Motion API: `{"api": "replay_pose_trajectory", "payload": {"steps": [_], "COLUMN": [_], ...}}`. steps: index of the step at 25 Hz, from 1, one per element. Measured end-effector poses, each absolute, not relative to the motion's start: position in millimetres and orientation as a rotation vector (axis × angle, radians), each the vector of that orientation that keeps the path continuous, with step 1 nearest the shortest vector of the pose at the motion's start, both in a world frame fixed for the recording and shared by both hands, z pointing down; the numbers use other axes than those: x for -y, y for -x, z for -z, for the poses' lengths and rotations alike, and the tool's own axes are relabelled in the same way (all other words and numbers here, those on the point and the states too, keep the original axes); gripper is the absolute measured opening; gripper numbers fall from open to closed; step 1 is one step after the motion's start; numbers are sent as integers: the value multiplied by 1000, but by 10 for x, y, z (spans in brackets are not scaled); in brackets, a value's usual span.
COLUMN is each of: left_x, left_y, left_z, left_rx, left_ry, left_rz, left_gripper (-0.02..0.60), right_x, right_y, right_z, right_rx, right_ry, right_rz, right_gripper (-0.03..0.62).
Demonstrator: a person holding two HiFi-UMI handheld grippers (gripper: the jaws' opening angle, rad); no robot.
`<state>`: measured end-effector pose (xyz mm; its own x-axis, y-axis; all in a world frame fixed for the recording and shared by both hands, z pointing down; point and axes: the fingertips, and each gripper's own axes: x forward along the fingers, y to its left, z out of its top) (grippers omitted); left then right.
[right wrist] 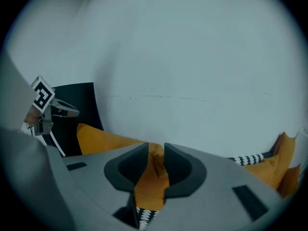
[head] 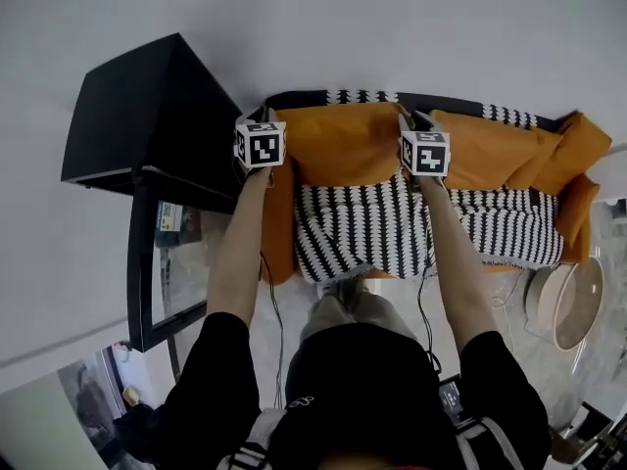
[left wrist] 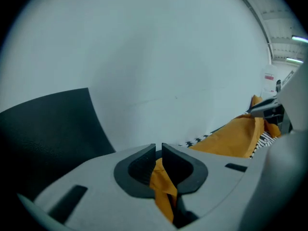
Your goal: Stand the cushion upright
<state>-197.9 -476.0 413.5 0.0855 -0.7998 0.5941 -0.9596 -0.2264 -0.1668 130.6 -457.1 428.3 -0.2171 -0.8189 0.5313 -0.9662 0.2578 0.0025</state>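
Observation:
An orange cushion (head: pixel 343 145) leans against the back of a sofa with a black-and-white patterned cover (head: pixel 367 228). My left gripper (head: pixel 266 117) is at the cushion's top left corner. In the left gripper view this gripper (left wrist: pixel 159 152) is shut on a fold of the orange fabric (left wrist: pixel 162 182). My right gripper (head: pixel 408 117) is at the top right corner. In the right gripper view its (right wrist: pixel 155 152) jaws stand a little apart, and the orange corner (right wrist: pixel 153 174) lies loosely between them. Below both corners the cushion's face is upright.
More orange cushions (head: pixel 509 150) lie on the sofa's right half. A black cabinet (head: pixel 137 116) and a glass-topped side table (head: pixel 167 262) stand left of the sofa. A round beige basin (head: pixel 573 302) sits on the floor at the right. A white wall is directly behind the sofa.

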Motion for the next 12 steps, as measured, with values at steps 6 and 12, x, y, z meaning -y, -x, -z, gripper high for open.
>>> {"api": "replay_pose_trajectory", "payload": {"steps": [6, 12], "left_x": [4482, 4079], "left_y": [1510, 1260], "left_z": [-3770, -3349], "left_rx": [1732, 1710], "left_ry": [-2227, -2282], "left_rz": [-658, -415], "left_gripper": [37, 28], "right_x": [4420, 4038], "right_y": [-1114, -918], "right_z": [-3943, -3339], "right_rx": [2187, 2410], "right_ry": [-1641, -1673], "right_rz": [-392, -402], "right_gripper": [80, 31]}}
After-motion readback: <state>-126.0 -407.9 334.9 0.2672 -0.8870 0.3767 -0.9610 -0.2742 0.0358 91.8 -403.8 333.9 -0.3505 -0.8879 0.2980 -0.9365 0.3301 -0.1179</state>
